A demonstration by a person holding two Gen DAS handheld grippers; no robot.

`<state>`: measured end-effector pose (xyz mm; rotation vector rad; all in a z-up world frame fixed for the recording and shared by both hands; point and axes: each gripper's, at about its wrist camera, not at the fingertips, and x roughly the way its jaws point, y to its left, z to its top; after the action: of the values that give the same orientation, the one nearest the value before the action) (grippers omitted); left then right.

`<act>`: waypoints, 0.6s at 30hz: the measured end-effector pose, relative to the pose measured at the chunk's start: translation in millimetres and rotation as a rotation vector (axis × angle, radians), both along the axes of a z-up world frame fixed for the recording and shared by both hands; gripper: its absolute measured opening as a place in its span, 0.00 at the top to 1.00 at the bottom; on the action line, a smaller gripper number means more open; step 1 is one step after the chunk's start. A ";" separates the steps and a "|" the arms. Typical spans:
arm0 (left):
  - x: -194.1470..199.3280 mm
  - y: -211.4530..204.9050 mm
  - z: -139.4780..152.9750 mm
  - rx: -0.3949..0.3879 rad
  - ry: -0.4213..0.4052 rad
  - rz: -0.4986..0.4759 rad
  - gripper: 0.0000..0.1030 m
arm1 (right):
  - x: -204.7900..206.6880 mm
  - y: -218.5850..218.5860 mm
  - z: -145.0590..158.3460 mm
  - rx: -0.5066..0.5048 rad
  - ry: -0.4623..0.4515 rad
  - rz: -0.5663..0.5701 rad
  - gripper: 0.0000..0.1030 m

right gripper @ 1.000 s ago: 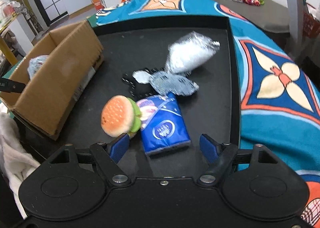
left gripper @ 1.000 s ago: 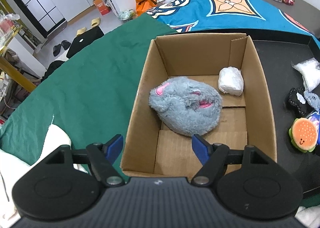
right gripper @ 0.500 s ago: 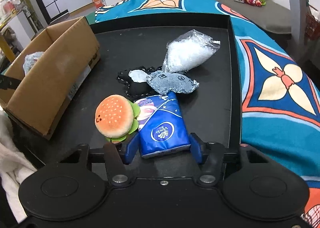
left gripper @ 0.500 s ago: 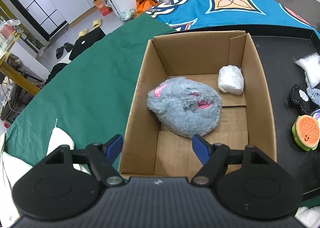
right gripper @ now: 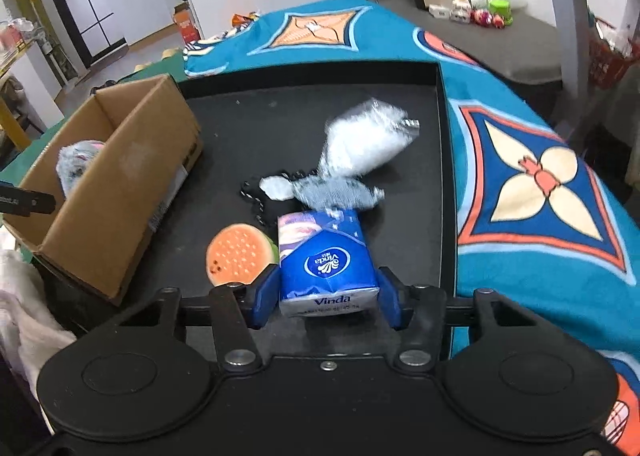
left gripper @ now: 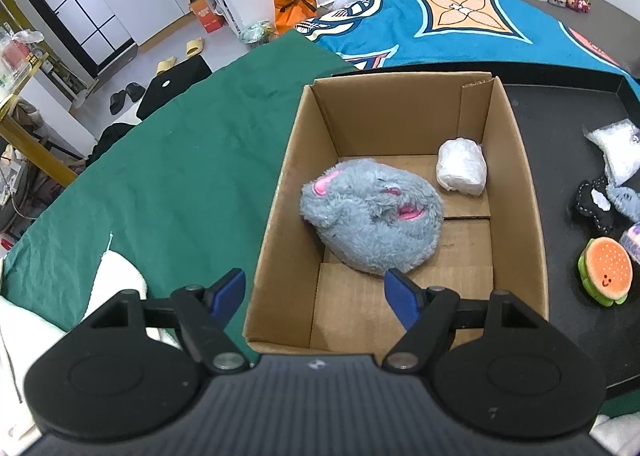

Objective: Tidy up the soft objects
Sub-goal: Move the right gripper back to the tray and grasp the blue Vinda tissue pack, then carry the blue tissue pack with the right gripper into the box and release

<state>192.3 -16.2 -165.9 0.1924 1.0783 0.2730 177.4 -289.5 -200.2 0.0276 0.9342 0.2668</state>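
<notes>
The right hand-held gripper (right gripper: 327, 296) had its blue fingers (right gripper: 267, 288) pressed against both sides of a blue tissue pack (right gripper: 326, 262), holding it at the near end; the pack looked tilted up, though whether it had fully left the black tray (right gripper: 312, 119) could not be told. Just to its left sat a burger plush (right gripper: 239, 254), touching or nearly touching the pack. Beyond it lay a small denim piece (right gripper: 340, 191) over a black fabric shape (right gripper: 254, 195), and further back a clear bag of white stuffing (right gripper: 364, 143).

The left hand-held gripper (left gripper: 316, 294) was spread wide and held nothing, hovering above the near edge of the cardboard box (left gripper: 280, 223). Inside the box lay a grey plush toy (left gripper: 372, 215) and, in the far right corner, a white wrapped bundle (left gripper: 462, 167). The box stood at the left edge of the tray, beside a green cloth (left gripper: 168, 159).

The step in hand seemed to be picking up the tissue pack. The next move would probably call for lifting it clear of the burger plush, carrying it left over the box wall, and releasing it in the free floor space near the front of the box
</notes>
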 end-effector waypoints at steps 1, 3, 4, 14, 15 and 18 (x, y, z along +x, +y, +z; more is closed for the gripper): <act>-0.6 0.7 0.3 -0.004 -0.001 0.001 0.27 | -0.3 2.0 2.7 -0.002 -0.005 0.001 0.51; -2.0 3.2 1.4 -0.013 -0.006 0.007 0.27 | -1.4 6.5 7.8 -0.009 -0.018 0.007 0.51; -2.6 4.8 1.8 -0.020 -0.009 0.010 0.27 | -1.0 9.1 11.0 -0.011 -0.023 0.011 0.51; -6.0 15.2 4.9 -0.064 -0.026 0.022 0.27 | -2.5 39.1 39.6 -0.047 -0.087 0.067 0.51; -6.2 16.2 5.4 -0.070 -0.030 0.022 0.27 | -2.0 42.5 41.7 -0.052 -0.092 0.073 0.51; -7.6 20.2 4.9 -0.092 -0.037 0.021 0.27 | -0.8 52.3 47.3 -0.058 -0.103 0.085 0.51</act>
<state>184.7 4.0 -161.1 0.0934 1.0542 0.2441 176.6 -237.3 -152.9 -0.0787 0.8418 0.3165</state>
